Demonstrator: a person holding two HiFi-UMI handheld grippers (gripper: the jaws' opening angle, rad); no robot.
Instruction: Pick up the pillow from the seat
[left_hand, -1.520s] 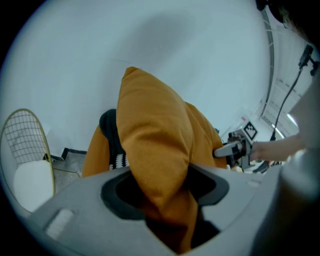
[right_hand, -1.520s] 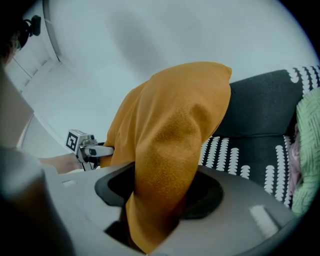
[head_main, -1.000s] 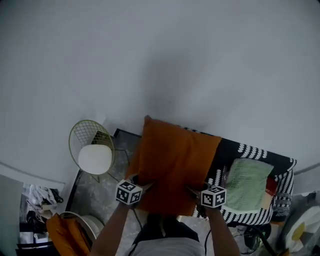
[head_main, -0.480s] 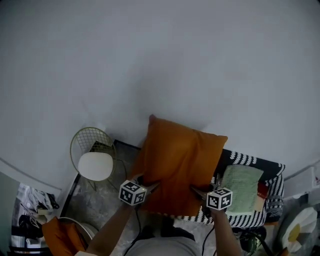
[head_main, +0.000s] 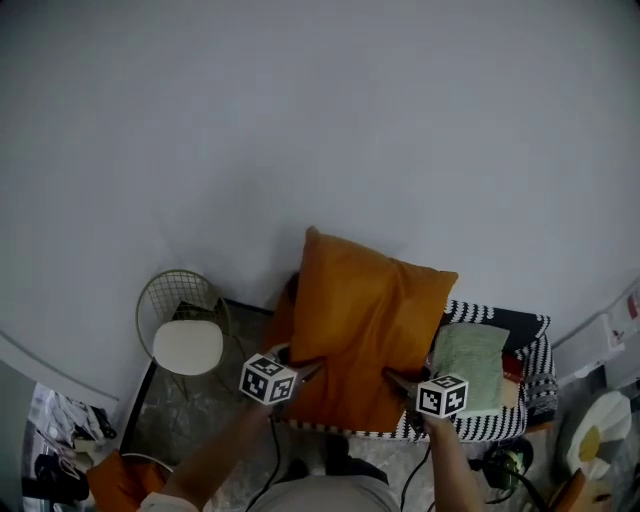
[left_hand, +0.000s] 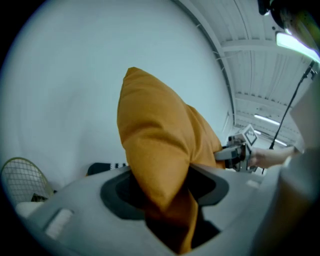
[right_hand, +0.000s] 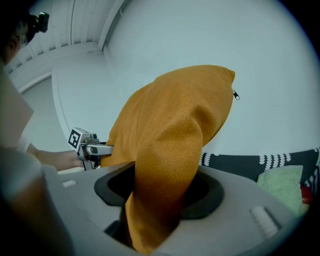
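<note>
I have the orange pillow (head_main: 365, 330) held by its two lower corners, one in each gripper. In the left gripper view, the left gripper (left_hand: 167, 200) has its jaws clamped on a bunched fold of the orange fabric, and the pillow stands up above them against the pale wall. The right gripper (right_hand: 160, 200) shows the same in its own view, with its jaws closed on the other corner and cloth hanging down between them.

From the head view the pillow stands upright and slightly tilted, its top corner up against the wall (head_main: 320, 120). Its lower edge sits over the left end of the black-and-white patterned seat (head_main: 500, 425). I cannot tell whether it is fully clear of the seat.

A pale green cushion (head_main: 468, 355) lies on the seat just to the pillow's right. A wire chair (head_main: 185, 330) with a white pad stands on the floor to the left.
</note>
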